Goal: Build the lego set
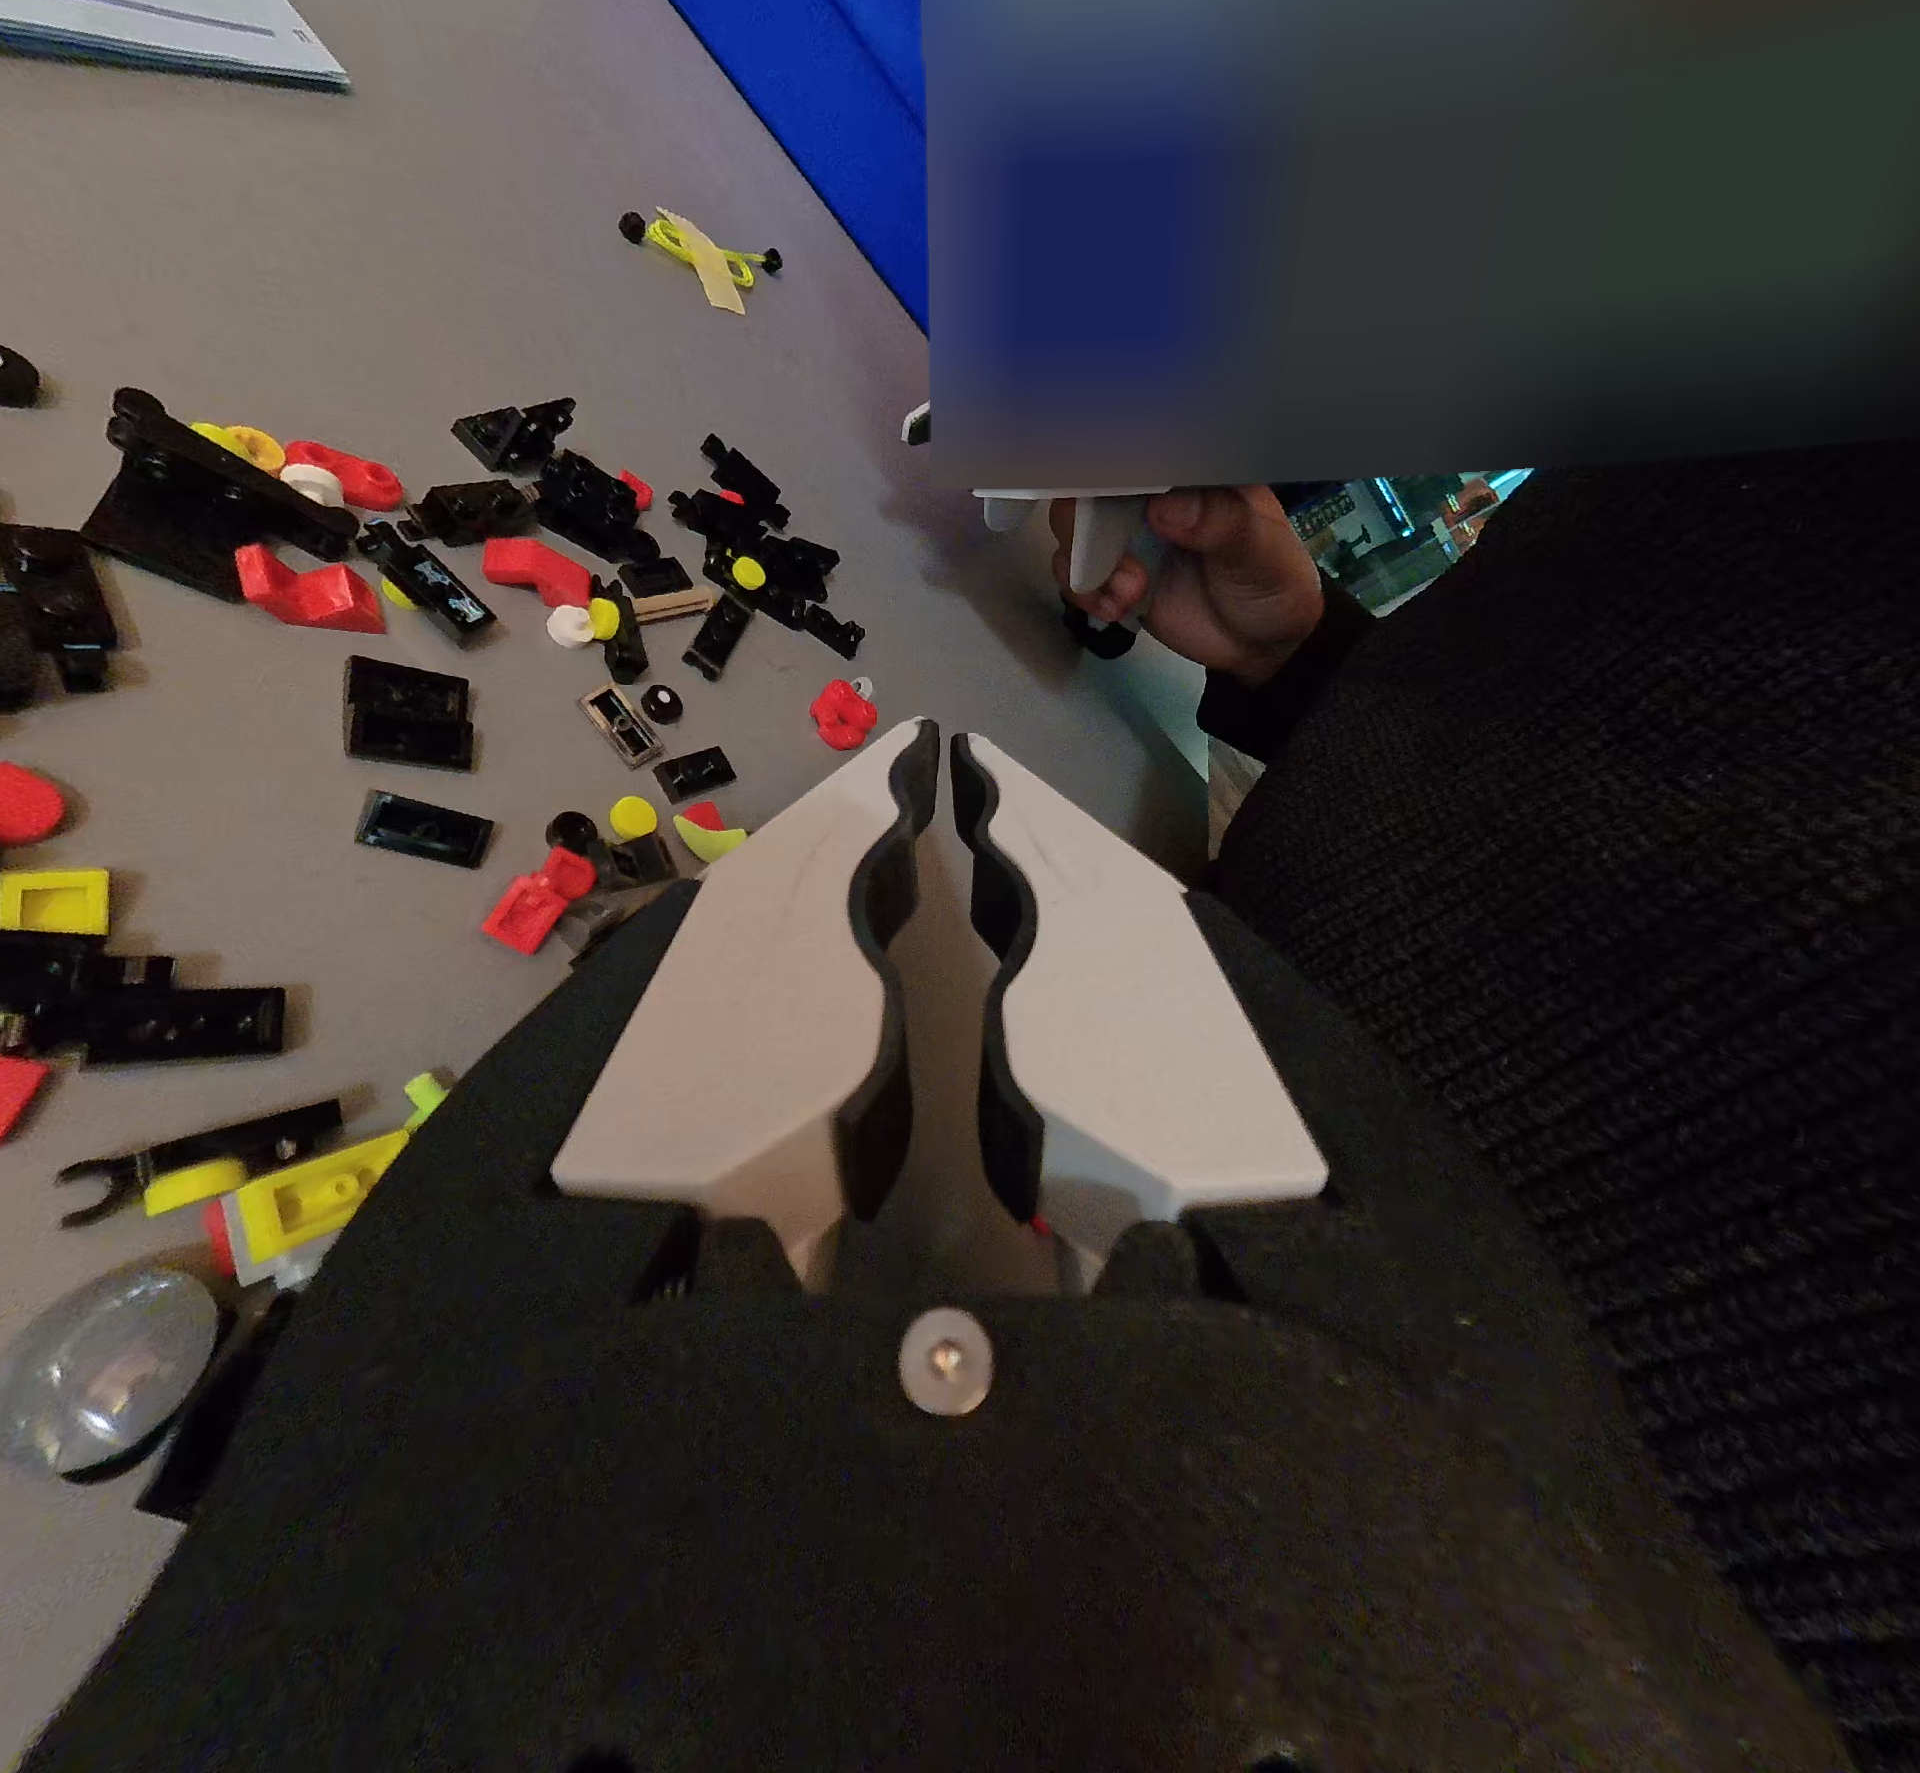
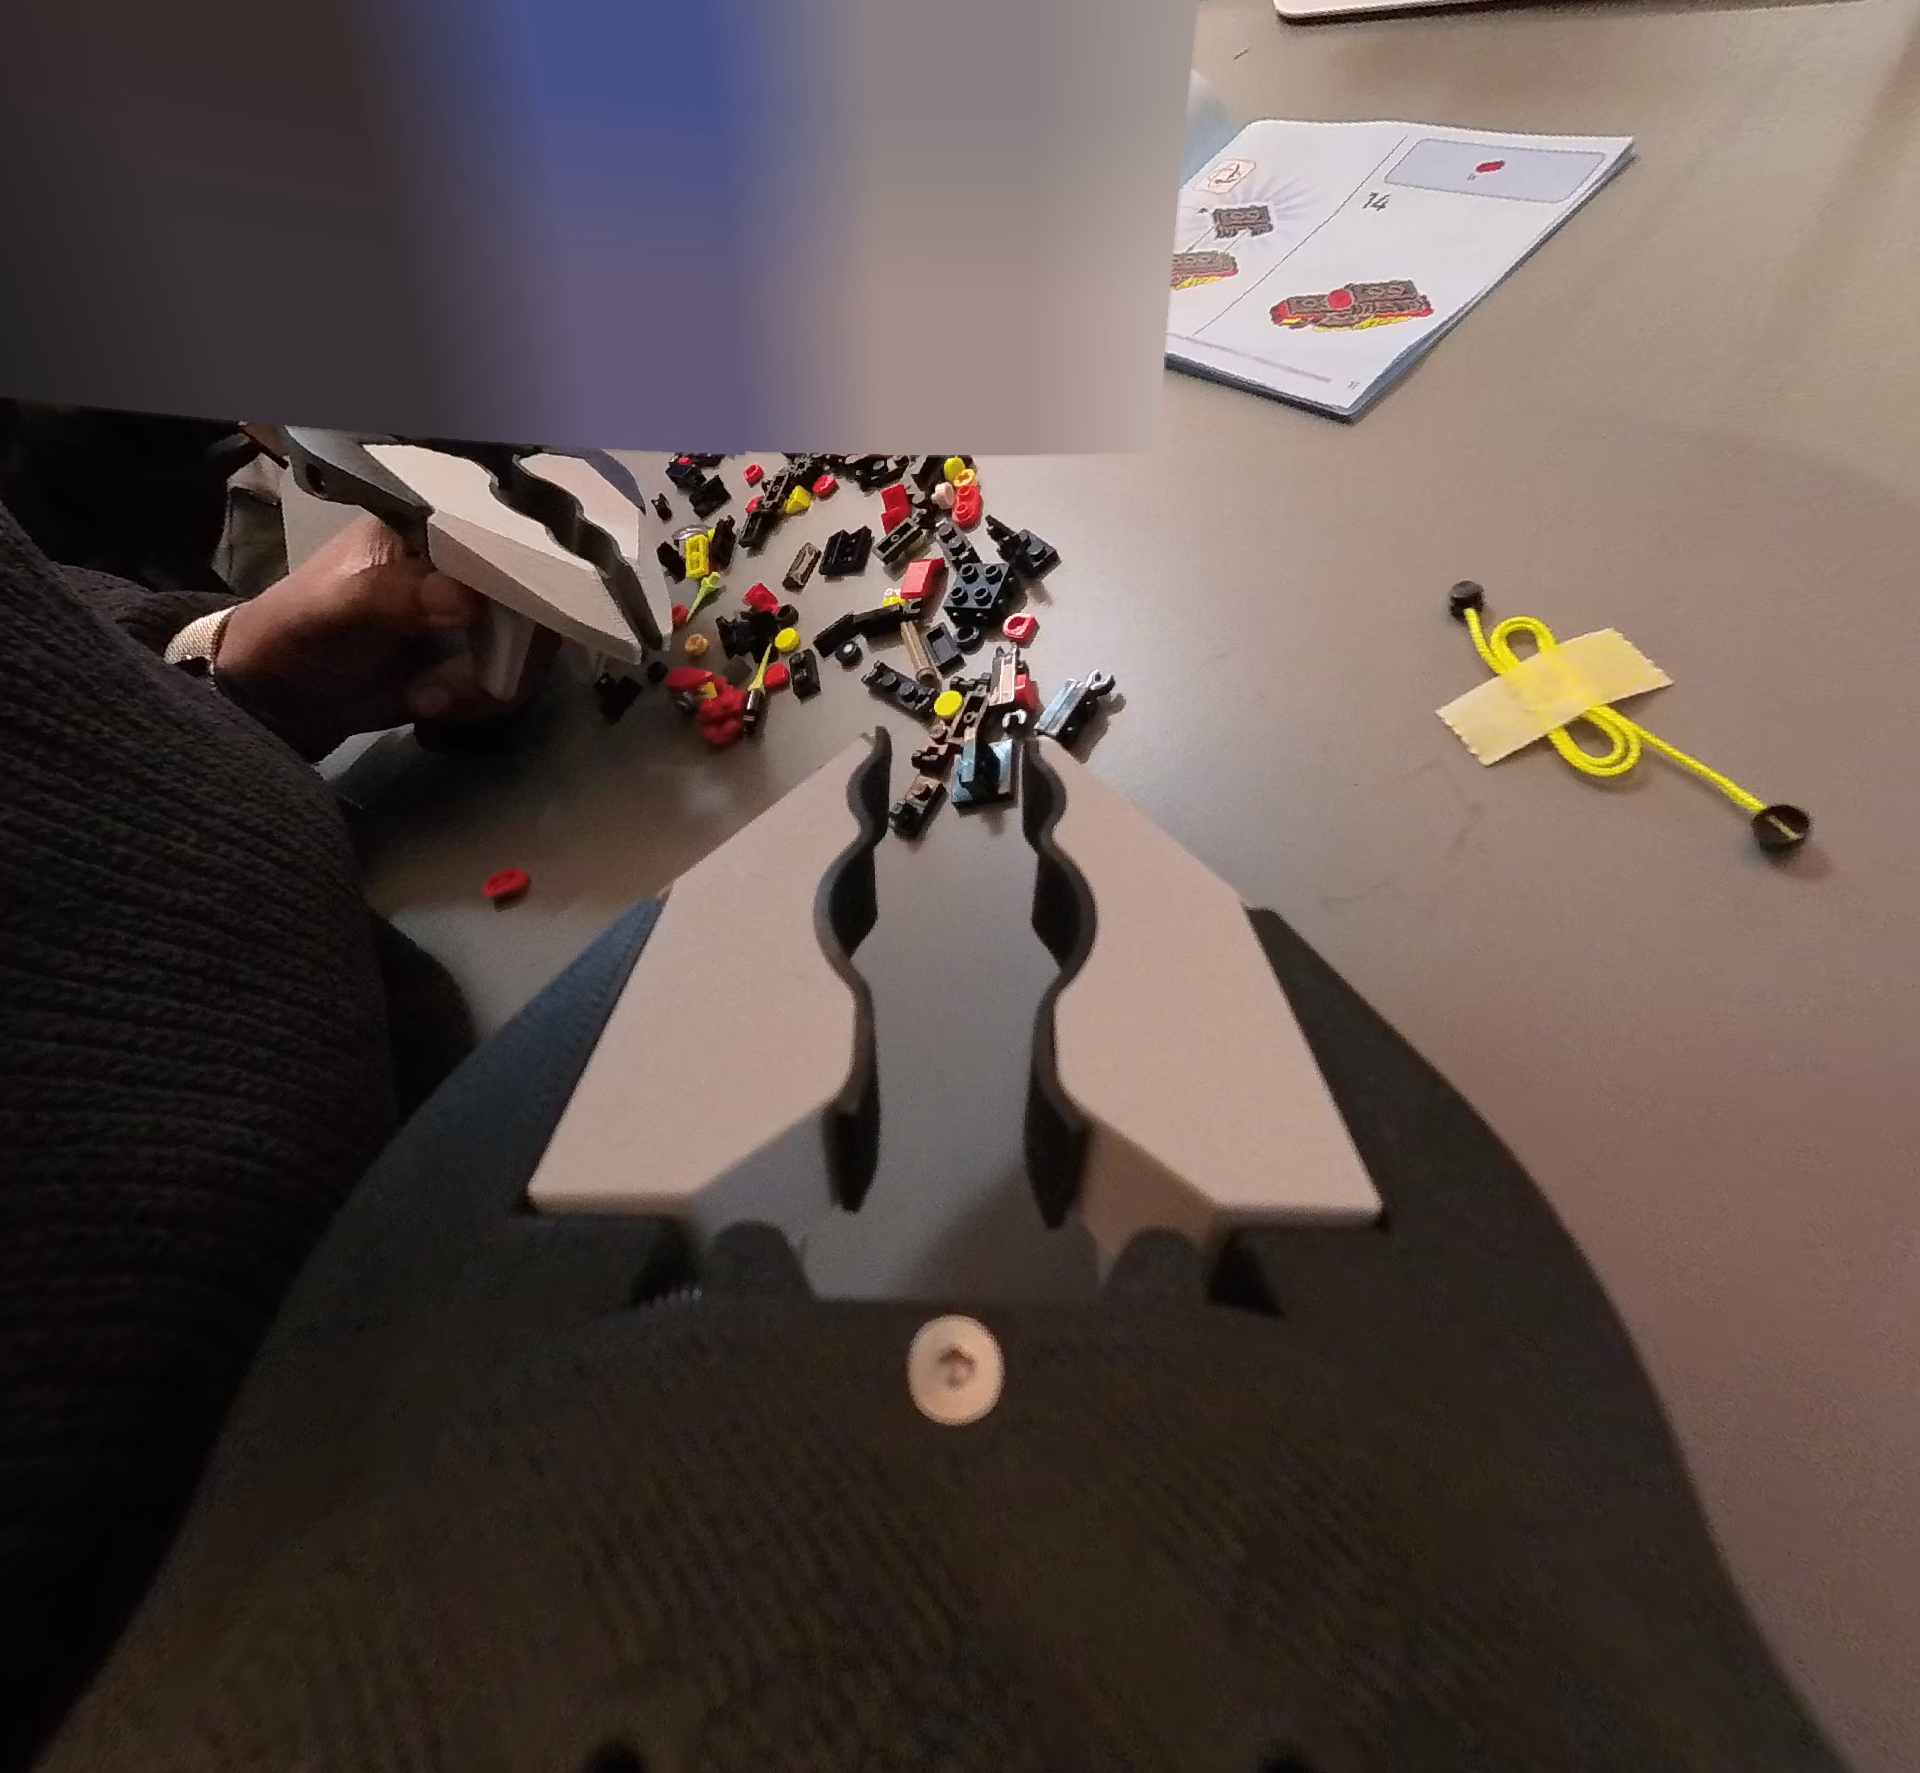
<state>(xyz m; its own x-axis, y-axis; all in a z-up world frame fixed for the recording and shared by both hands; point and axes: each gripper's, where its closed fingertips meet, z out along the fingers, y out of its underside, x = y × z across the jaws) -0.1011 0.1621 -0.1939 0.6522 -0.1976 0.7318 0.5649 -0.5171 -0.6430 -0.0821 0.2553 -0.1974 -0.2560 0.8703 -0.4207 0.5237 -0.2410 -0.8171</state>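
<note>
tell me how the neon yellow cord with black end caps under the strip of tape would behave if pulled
The neon yellow cord lies in loose loops, so it is probably floppy and light. The pale tape strip across it would likely hold, then peel from the grey table.

we are seeing a smooth, matt grey table (image 2: 1455, 996) taking a soft sheen; the small bricks (image 1: 416, 715) are looking like hard plastic, the black ones glossy; a clear dome piece (image 1: 104, 1370) is gleaming like transparent plastic; the booklet (image 2: 1392, 258) is showing as smooth printed paper; the yellow cord (image 2: 1590, 747) is looking braided, lying under matt, paper-like tape (image 2: 1548, 695); a black sleeve (image 1: 1558, 996) is showing coarse knit; the gripper fingers (image 2: 727, 996) are looking matt grey, their pads dull black, a bright metal screw (image 2: 954, 1368) behind them.
</note>
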